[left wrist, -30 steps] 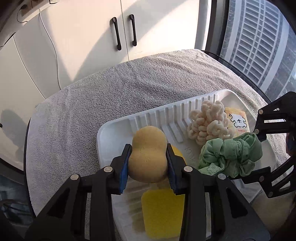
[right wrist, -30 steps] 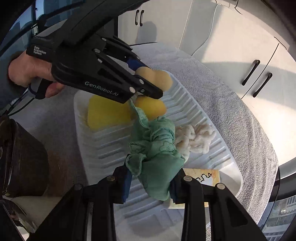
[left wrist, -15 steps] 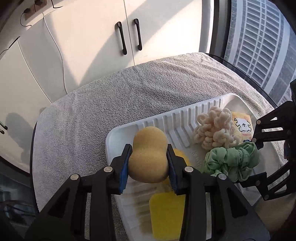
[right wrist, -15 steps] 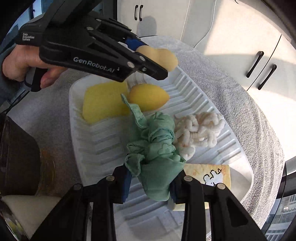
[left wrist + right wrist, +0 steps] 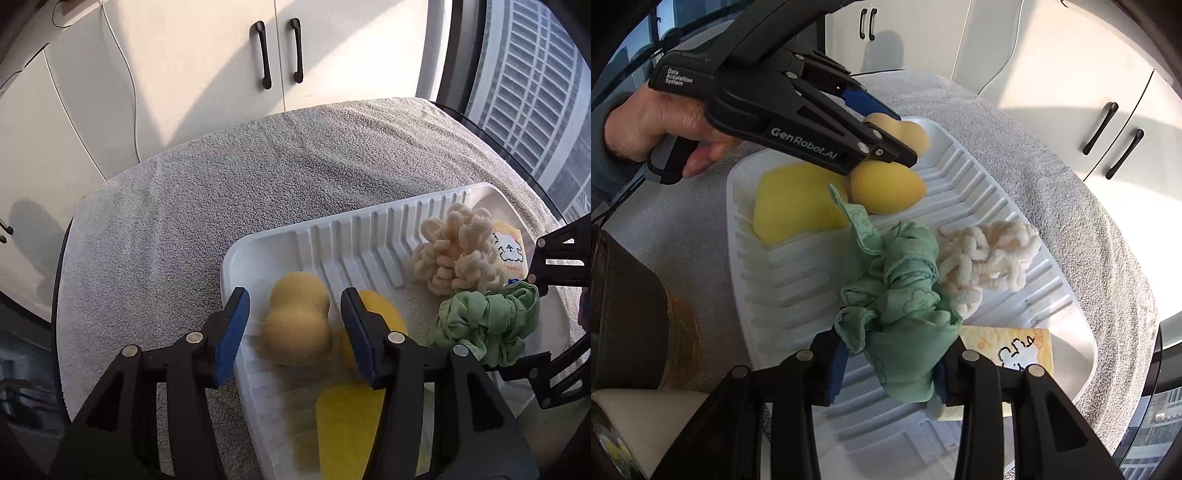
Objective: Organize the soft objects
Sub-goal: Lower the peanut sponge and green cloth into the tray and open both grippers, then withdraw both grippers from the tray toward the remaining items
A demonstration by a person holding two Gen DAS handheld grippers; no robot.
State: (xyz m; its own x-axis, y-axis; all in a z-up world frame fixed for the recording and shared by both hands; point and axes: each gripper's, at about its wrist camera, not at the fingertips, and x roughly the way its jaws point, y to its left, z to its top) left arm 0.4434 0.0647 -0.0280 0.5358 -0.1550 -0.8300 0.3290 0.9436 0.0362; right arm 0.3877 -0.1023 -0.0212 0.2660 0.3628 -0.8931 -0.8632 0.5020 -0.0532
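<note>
My left gripper (image 5: 293,325) is open over the white ridged tray (image 5: 288,236). The tan peanut-shaped sponge (image 5: 297,319) is between its blue pads, blurred, touching neither pad. It also shows in the right wrist view (image 5: 912,133) beyond the left gripper (image 5: 886,129). My right gripper (image 5: 890,363) is shut on the green cloth scrunchie (image 5: 897,306), seen in the left wrist view (image 5: 487,319) too. A yellow egg-shaped sponge (image 5: 886,188), a flat yellow sponge (image 5: 798,203), a cream looped scrunchie (image 5: 986,254) and a yellow printed sponge (image 5: 1008,349) lie in the tray (image 5: 1015,206).
The tray sits on a grey towel (image 5: 221,199) over a round table. White cabinets (image 5: 207,66) stand behind and a window (image 5: 532,81) to the right. A dark container (image 5: 620,317) and an amber glass (image 5: 679,332) stand beside the tray.
My left gripper has opened and let go of the tan sponge, which is dropping to the tray. The right gripper has kept hold of the green scrunchie and moved little.
</note>
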